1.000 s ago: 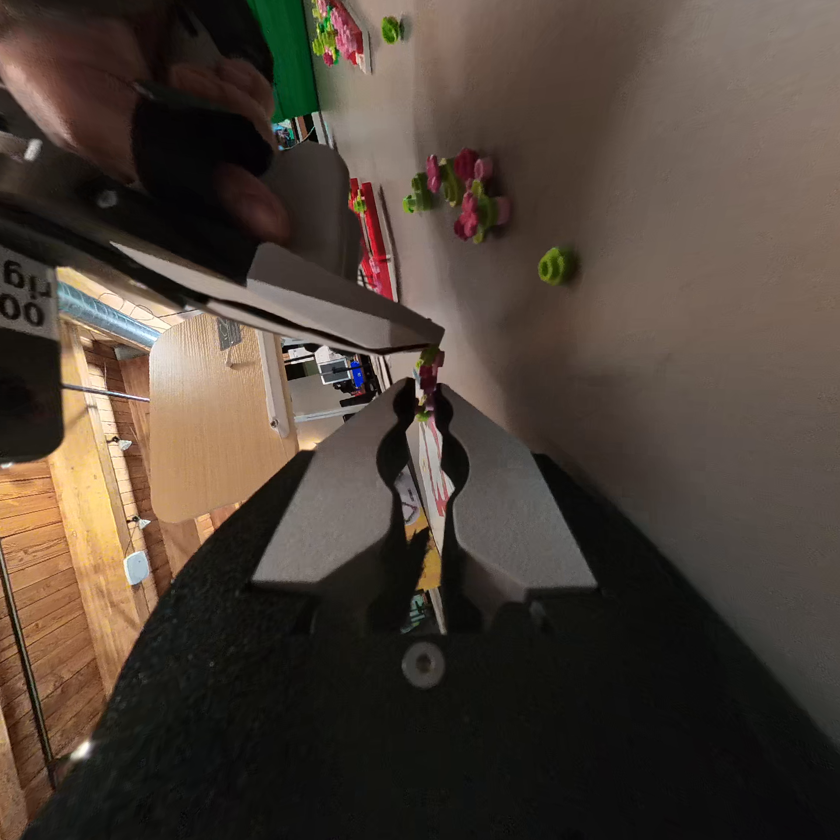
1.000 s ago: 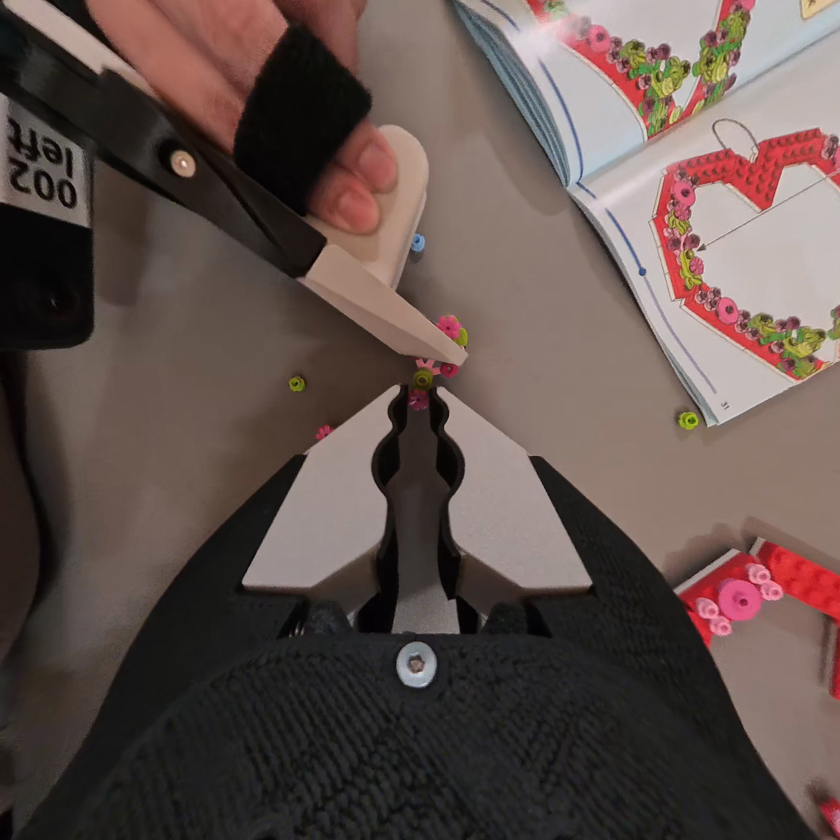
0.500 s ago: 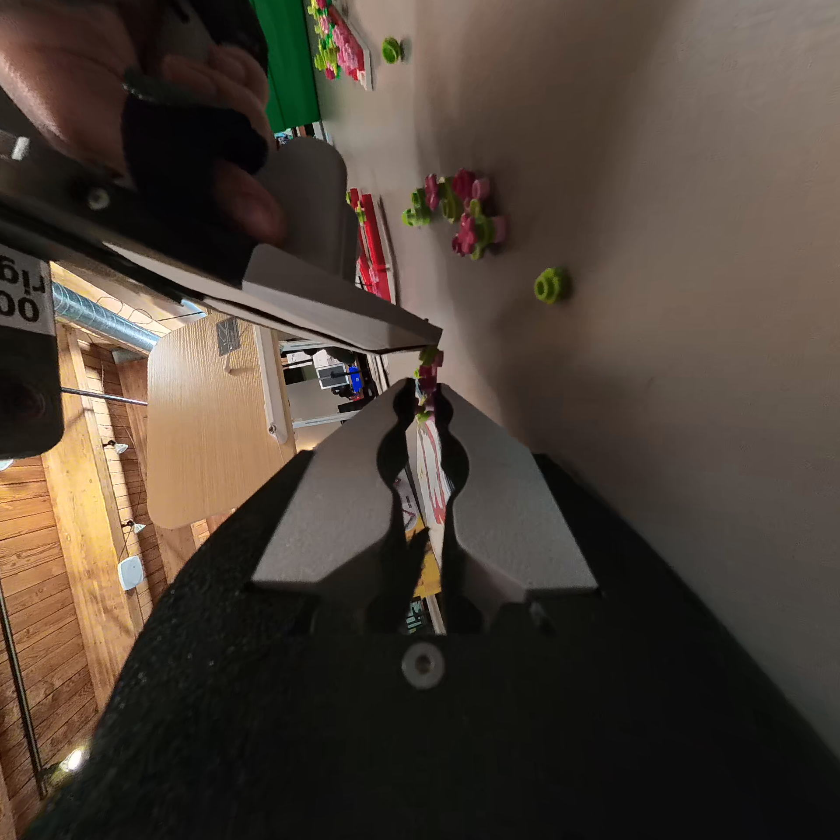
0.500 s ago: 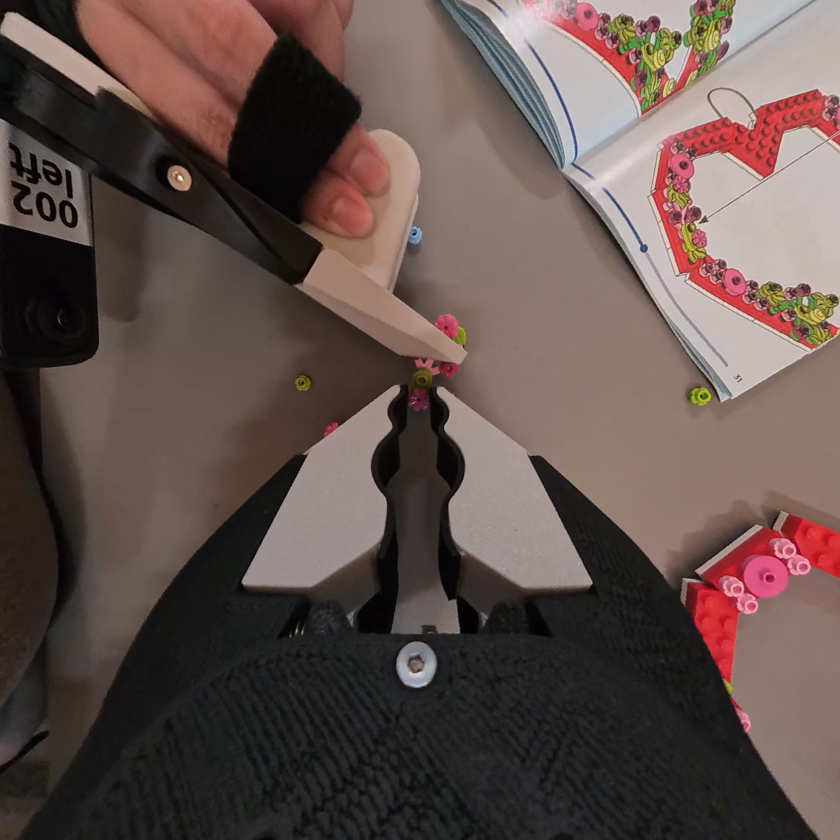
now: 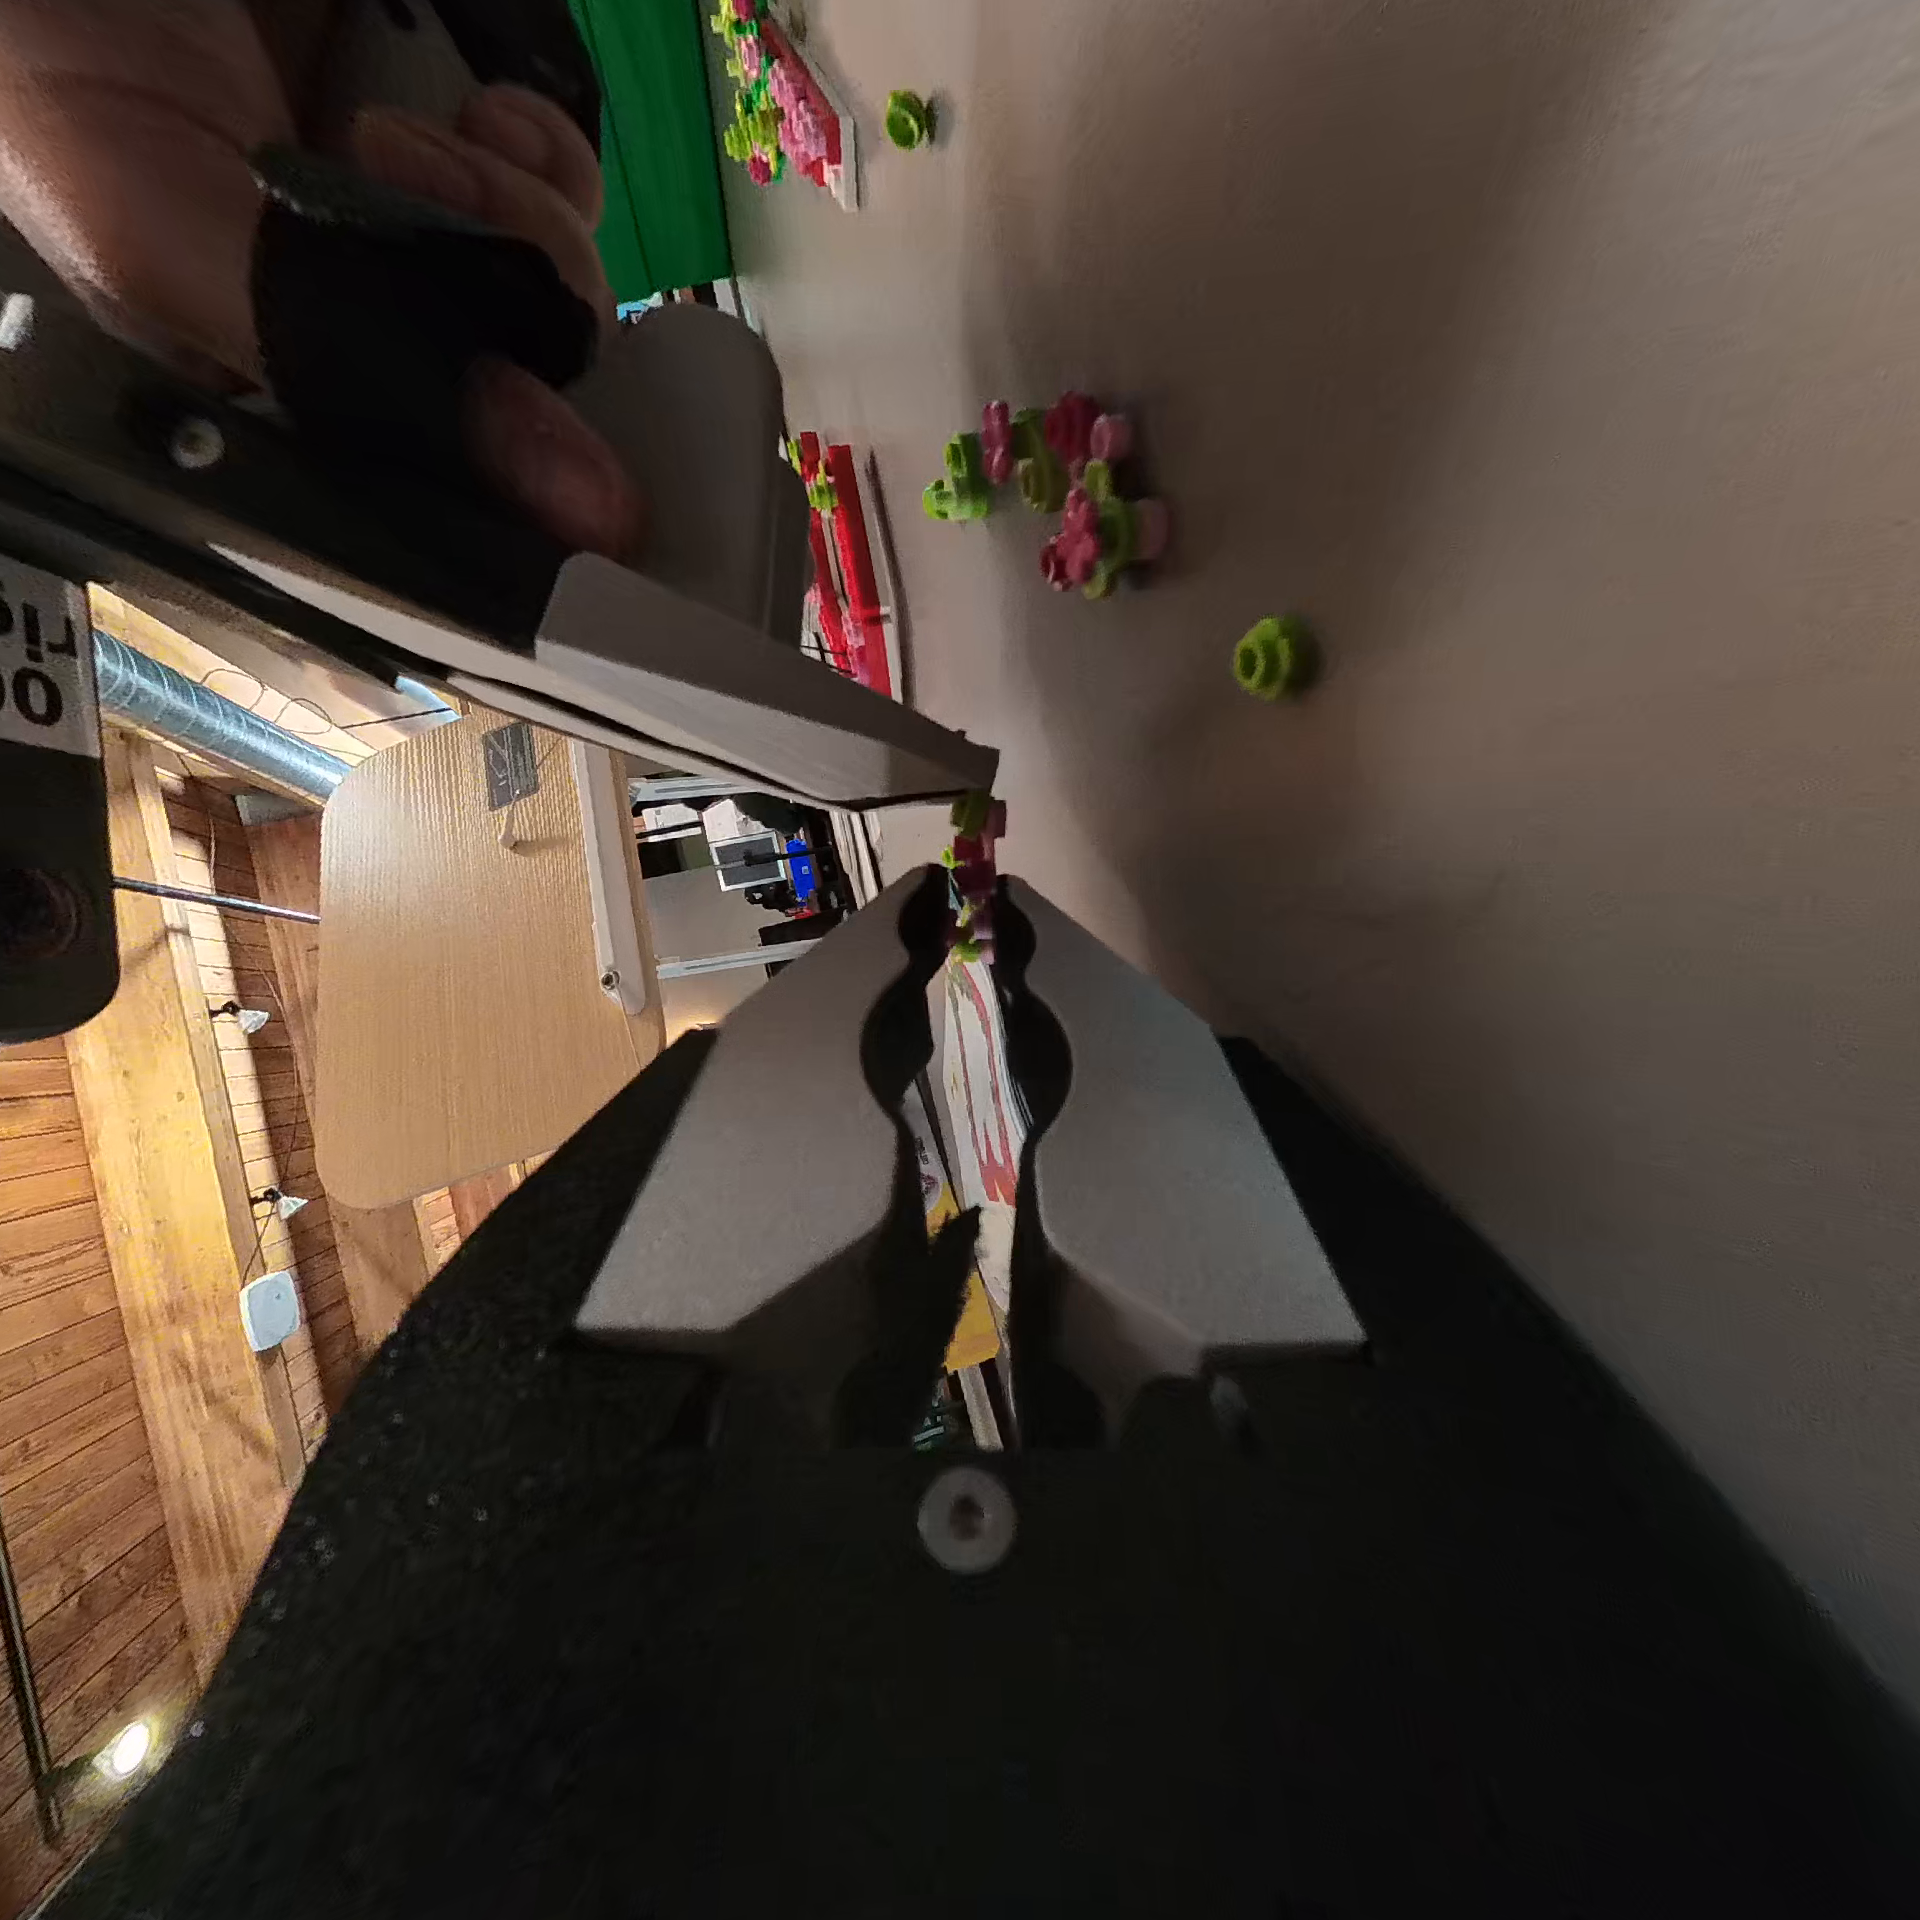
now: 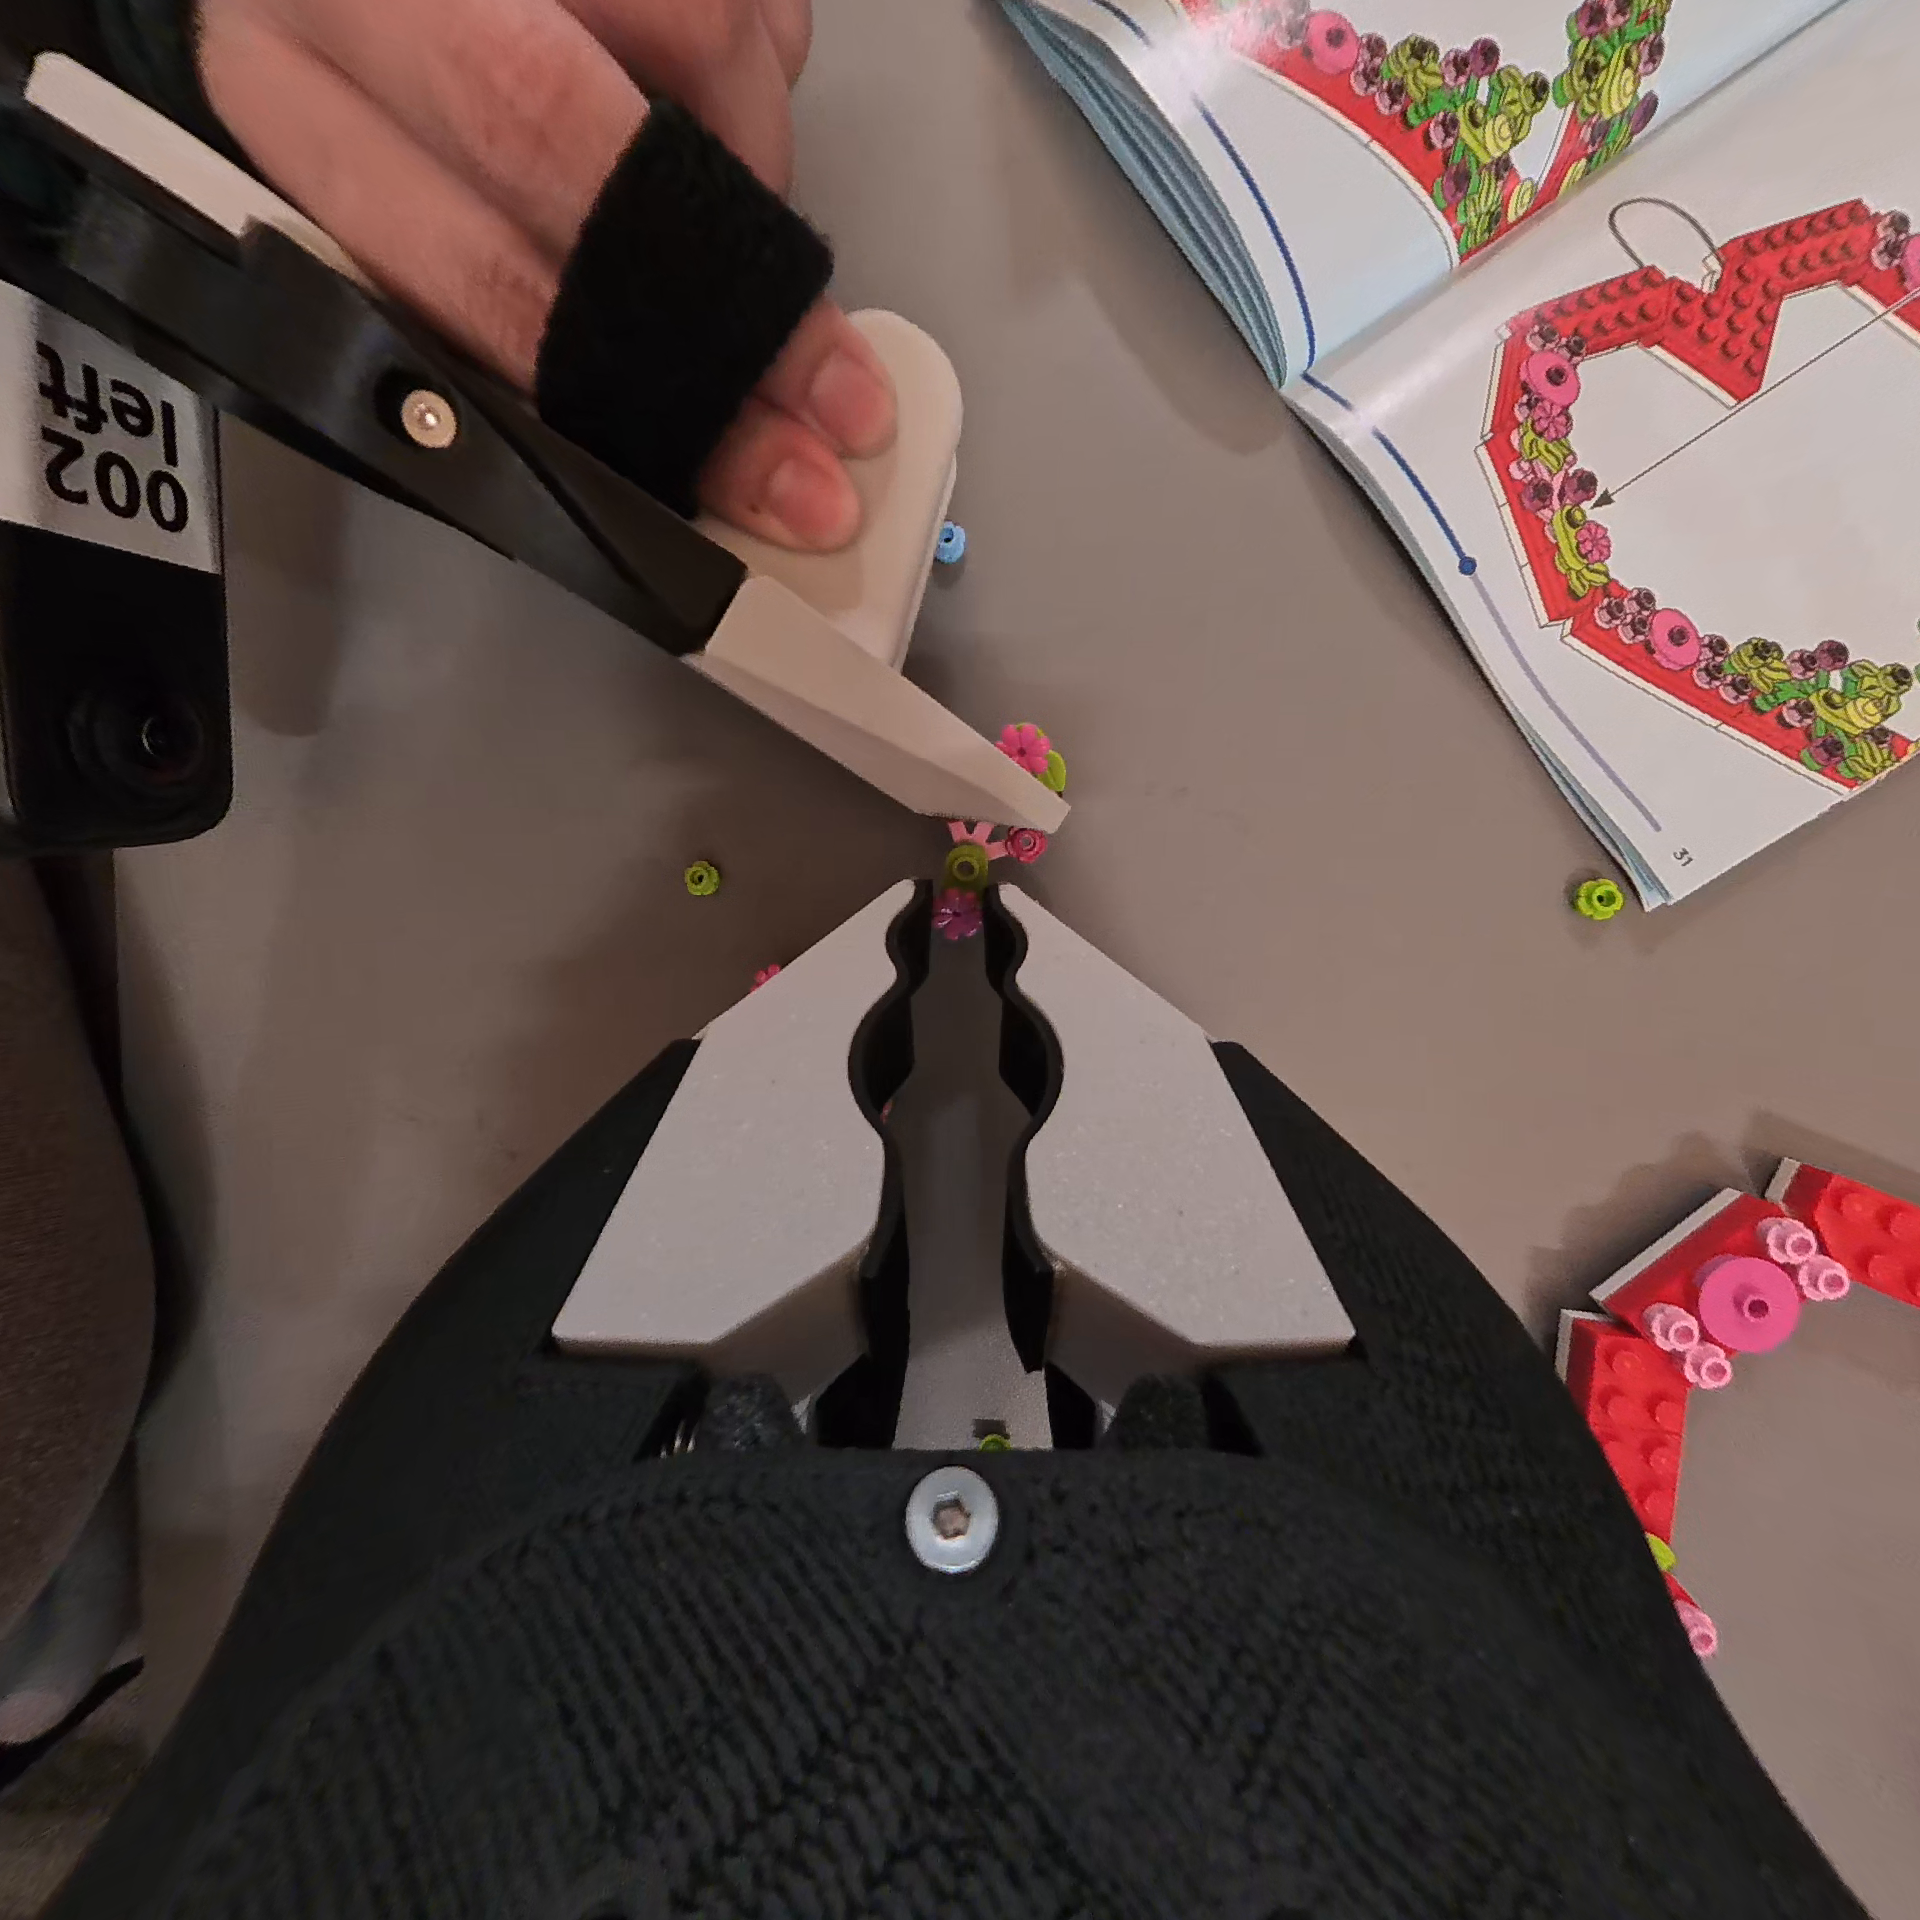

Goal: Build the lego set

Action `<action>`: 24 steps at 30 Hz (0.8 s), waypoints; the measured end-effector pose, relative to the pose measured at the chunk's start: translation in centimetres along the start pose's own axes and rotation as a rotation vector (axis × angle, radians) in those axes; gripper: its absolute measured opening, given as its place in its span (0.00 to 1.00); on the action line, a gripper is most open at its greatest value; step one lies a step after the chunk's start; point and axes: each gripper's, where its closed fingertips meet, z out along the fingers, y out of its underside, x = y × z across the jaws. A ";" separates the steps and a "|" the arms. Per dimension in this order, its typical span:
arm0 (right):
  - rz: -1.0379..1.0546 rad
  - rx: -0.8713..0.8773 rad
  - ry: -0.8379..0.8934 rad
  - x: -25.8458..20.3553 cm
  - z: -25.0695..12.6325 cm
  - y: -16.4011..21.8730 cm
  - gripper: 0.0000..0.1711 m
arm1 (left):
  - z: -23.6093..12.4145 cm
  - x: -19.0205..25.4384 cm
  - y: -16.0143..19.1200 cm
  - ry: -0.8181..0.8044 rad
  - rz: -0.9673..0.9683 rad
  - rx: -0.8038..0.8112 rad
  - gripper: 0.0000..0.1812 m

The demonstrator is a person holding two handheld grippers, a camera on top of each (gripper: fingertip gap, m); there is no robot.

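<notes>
Left tongs (image 5: 971, 902), grey wedge-tipped fingers on a black body: closed on a small pink-and-lime flower cluster (image 5: 972, 883) at the tips. Right tongs (image 5: 966, 781), grey tapered fingers, entering from upper left, tip touching the same cluster; held by a hand (image 5: 312, 239) wearing a black strap. Grey counter (image 5: 1558, 520): a loose group of pink and lime flower pieces (image 5: 1060, 488); a single lime round stud (image 5: 1270, 657) nearby; another lime stud (image 5: 908, 117) farther off beside a red plate with flowers (image 5: 800, 114).

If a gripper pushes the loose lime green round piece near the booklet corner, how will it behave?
The lime green round piece looks tiny, so probably very light. On the smooth grey table it would likely slide. Its round rim might let it roll if tipped.
</notes>
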 end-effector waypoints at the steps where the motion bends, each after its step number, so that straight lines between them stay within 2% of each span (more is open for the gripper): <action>1: 0.001 0.000 0.000 0.0 0.0 0.0 0.05 | 0.0 0.0 0.0 0.002 -0.002 0.001 0.03; 13: -0.003 0.023 0.016 -0.1 -0.5 -0.3 0.06 | 0.1 0.3 -0.1 0.023 -0.033 0.008 0.03; 17: -0.031 0.049 0.041 0.0 -0.8 -0.6 0.11 | 0.2 0.4 0.1 0.045 -0.083 0.000 0.03; 20: -0.169 0.120 0.098 -0.2 -1.2 -1.4 0.18 | 0.4 0.5 0.8 0.091 -0.232 -0.031 0.03; 24: -0.512 0.140 0.385 1.0 -1.7 -2.0 0.18 | 0.5 0.7 1.2 0.169 -0.481 -0.012 0.03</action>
